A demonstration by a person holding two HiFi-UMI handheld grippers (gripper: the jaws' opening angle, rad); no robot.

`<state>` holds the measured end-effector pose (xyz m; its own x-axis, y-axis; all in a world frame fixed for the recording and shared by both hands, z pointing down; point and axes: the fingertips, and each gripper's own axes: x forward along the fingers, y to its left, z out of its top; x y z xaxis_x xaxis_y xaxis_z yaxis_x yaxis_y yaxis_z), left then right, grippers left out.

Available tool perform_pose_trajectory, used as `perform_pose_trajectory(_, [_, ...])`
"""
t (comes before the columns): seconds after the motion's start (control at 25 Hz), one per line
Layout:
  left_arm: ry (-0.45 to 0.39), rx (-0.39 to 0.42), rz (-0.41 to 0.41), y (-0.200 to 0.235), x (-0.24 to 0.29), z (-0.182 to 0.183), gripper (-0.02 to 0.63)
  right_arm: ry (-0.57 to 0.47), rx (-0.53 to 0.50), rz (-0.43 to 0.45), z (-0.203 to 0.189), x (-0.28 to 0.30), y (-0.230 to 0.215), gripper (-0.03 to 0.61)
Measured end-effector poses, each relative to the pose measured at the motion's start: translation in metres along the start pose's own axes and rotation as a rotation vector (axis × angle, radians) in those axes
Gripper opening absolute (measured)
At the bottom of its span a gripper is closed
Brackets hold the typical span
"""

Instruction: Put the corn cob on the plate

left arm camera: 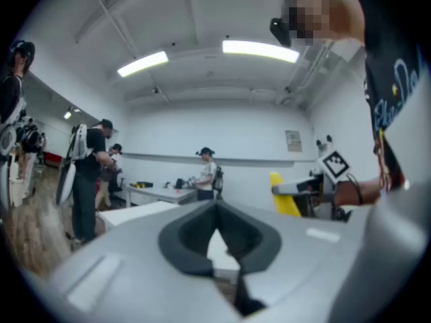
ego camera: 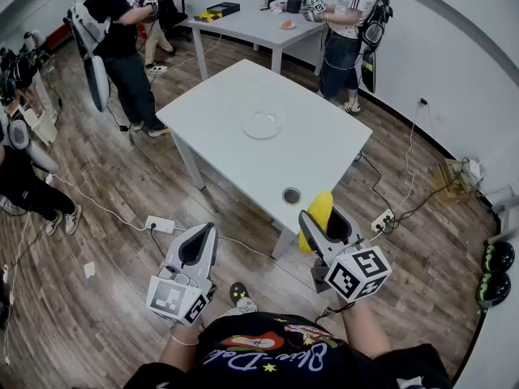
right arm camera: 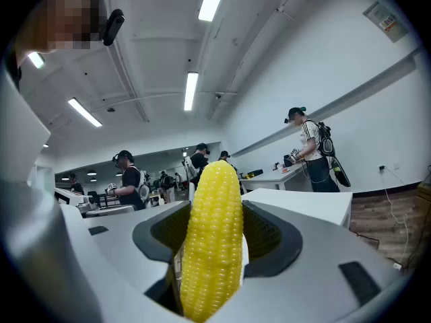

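Corn cob point(right arm camera: 212, 247) clamped upright between the right gripper's point(right arm camera: 215, 206) jaws.
Plate point(ego camera: 261, 125) sits mid-frame on the white table point(ego camera: 215, 132); the left gripper's point(left arm camera: 215, 208) jaws seem together, empty.

White table point(ego camera: 235, 104), clear plate point(ego camera: 261, 124), small round item point(ego camera: 291, 195)

Cursive lettering across the wearer's black shirt point(ego camera: 272, 353) seems to begin "Blue"; the rest cannot be made out. The wall notice point(left arm camera: 293, 140) and the ceiling-height wall sign point(right arm camera: 385, 20) are too small to read.
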<state>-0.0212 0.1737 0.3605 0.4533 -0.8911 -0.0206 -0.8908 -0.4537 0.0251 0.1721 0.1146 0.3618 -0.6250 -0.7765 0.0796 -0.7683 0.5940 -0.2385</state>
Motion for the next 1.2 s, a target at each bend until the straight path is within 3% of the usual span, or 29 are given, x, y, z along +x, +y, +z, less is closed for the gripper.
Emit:
perform_pose_trajectory(0.24, [0.037, 0.012, -0.043, 0.074, 0.063, -0.01, -0.011, 0.056, 0.055, -0.041, -0.011, 0.103, -0.029, 0.238])
perform_pose_trajectory(0.44, [0.052, -0.014, -0.037, 0.119, 0.137, -0.02, -0.01, 0.101, 0.081, -0.066, -0.015, 0.184, -0.088, 0.238])
perform_pose_trajectory(0.6, [0.024, -0.036, -0.024, 0.148, 0.189, -0.014, -0.009, 0.147, 0.093, -0.035, -0.016, 0.241, -0.128, 0.238])
perform_pose_trajectory(0.8, [0.067, -0.065, 0.02, 0.191, 0.222, -0.028, -0.011, 0.225, 0.067, -0.002, -0.024, 0.307, -0.154, 0.238])
perform_pose_trajectory(1.0, [0.107, -0.085, -0.019, 0.206, 0.248, -0.039, -0.01, 0.359, 0.049, 0.023, -0.049, 0.36, -0.165, 0.238])
perform_pose_trajectory(1.2, [0.136, -0.056, -0.054, 0.235, 0.266, -0.047, -0.009, 0.489, 0.131, 0.038, -0.073, 0.413, -0.173, 0.238])
